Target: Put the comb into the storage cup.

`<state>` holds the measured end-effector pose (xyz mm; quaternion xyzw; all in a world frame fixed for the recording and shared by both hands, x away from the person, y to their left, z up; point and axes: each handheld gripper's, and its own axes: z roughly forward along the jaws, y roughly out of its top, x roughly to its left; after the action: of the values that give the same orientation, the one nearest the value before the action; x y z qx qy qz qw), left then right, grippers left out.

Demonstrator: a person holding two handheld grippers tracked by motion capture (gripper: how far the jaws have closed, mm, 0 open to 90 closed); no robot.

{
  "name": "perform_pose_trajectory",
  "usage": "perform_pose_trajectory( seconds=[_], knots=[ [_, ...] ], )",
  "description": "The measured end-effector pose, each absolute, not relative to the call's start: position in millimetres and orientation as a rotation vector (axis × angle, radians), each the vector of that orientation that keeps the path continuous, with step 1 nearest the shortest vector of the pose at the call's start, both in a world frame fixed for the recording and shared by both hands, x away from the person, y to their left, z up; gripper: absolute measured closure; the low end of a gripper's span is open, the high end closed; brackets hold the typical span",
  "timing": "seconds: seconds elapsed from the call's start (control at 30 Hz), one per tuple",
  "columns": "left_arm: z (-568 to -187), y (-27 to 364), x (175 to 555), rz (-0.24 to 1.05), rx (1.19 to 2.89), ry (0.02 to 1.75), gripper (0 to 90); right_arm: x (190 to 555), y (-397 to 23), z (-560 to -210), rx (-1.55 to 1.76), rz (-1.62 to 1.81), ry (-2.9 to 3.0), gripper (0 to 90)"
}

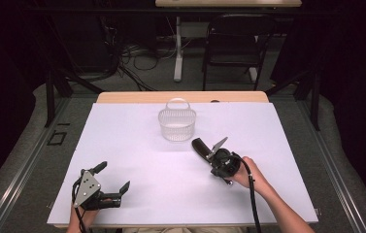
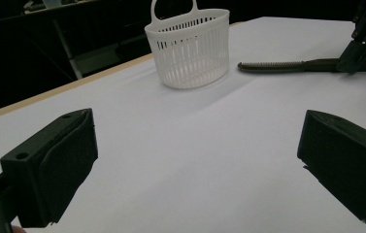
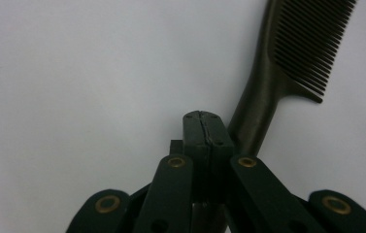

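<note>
A black comb [image 1: 201, 148] lies flat on the white table [image 1: 137, 145], just in front and to the right of a white slatted basket [image 1: 177, 124] with a loop handle. My right gripper [image 1: 211, 159] is shut, jaw against jaw, its tip right beside the comb's handle. In the right gripper view the comb [image 3: 268, 82] runs up past the right side of the shut right gripper [image 3: 205, 121]; nothing is between the pads. My left gripper [image 1: 113, 175] rests near the front left edge, open and empty. The left gripper view shows the basket [image 2: 190, 46] and the comb [image 2: 287, 65] beyond the left gripper [image 2: 195, 160].
The table's wooden back edge [image 1: 180, 97] runs behind the basket. A dark chair [image 1: 234, 43] and floor cables lie beyond it. A black cable [image 1: 253, 199] trails along the person's right forearm.
</note>
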<state>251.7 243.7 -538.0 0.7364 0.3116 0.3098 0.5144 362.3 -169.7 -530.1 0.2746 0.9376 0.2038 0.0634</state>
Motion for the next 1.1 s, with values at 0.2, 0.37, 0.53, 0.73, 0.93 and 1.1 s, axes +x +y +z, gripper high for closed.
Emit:
perform_pose_trajectory(
  seconds=[0.2, 0.37, 0.53, 0.73, 0.93, 1.1],
  knots=[
    [-538, 244, 252, 0.743, 1.768, 0.748, 1.0, 369, -183, -530, 0.892, 0.605, 2.791, 90.0],
    [-538, 244, 252, 0.743, 1.771, 0.75, 1.0, 373, -188, -531, 0.913, 0.59, 2.756, 90.0],
    [-538, 244, 252, 0.743, 1.769, 0.748, 1.0, 373, -190, -529, 0.907, 0.586, 2.745, 90.0],
    [-538, 244, 252, 0.743, 1.769, 0.747, 1.0, 367, -188, -519, 0.852, 0.62, 2.76, 79.2],
    [-538, 243, 252, 0.74, 1.772, 0.748, 1.0, 363, -190, -507, 0.858, 0.657, 2.742, 54.4],
    [-539, 243, 253, 0.738, 1.774, 0.747, 1.0, 364, -195, -501, 0.877, 0.662, 2.725, 32.0]
  ],
)
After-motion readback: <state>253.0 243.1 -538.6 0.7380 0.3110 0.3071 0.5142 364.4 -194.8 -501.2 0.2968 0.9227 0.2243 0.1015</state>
